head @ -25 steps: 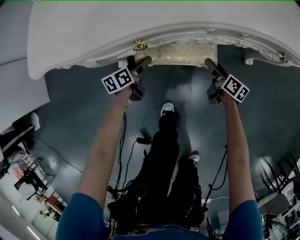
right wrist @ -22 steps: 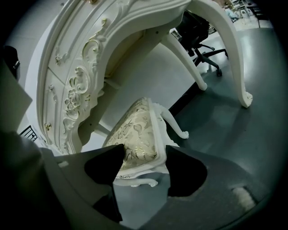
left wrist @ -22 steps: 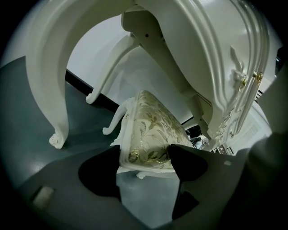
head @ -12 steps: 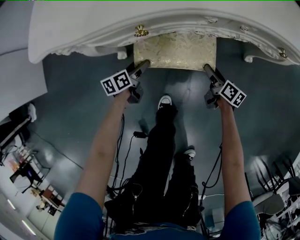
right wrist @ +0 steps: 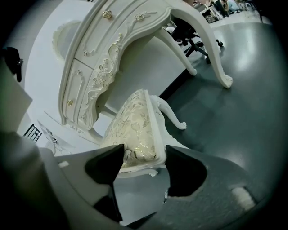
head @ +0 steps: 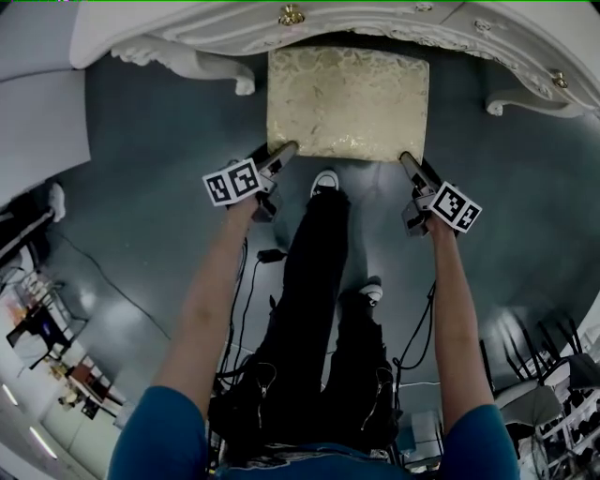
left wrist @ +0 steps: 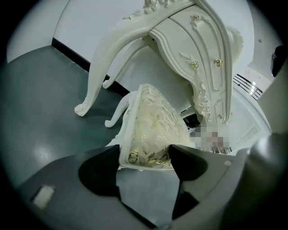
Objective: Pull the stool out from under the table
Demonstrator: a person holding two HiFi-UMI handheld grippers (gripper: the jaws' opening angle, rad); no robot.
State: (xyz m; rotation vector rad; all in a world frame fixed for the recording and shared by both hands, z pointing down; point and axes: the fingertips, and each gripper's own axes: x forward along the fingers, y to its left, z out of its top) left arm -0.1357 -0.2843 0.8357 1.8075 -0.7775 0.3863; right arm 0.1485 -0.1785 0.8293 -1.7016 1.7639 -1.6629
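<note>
The stool [head: 347,103] has a gold-patterned cushion in a white frame and stands on the grey floor, most of it out from beneath the white ornate table [head: 187,28]. My left gripper [head: 281,150] clamps the stool's near left corner, and my right gripper [head: 406,159] clamps the near right corner. In the left gripper view the black pads of the left gripper [left wrist: 146,164] press on either side of the stool's edge [left wrist: 153,126]. The right gripper [right wrist: 143,164] holds the stool's seat rim [right wrist: 132,126] the same way. The table [left wrist: 180,36] rises just behind the stool.
The person's legs and a white shoe [head: 323,183] stand right behind the stool's near edge. Curved table legs [head: 234,84] [head: 497,103] flank the stool. Cables [head: 253,281] trail on the floor, and office chairs [head: 553,394] stand at lower right.
The stool has slid out from under the table toward the person, with both grippers still clamped on its near corners and drawn back with it.
</note>
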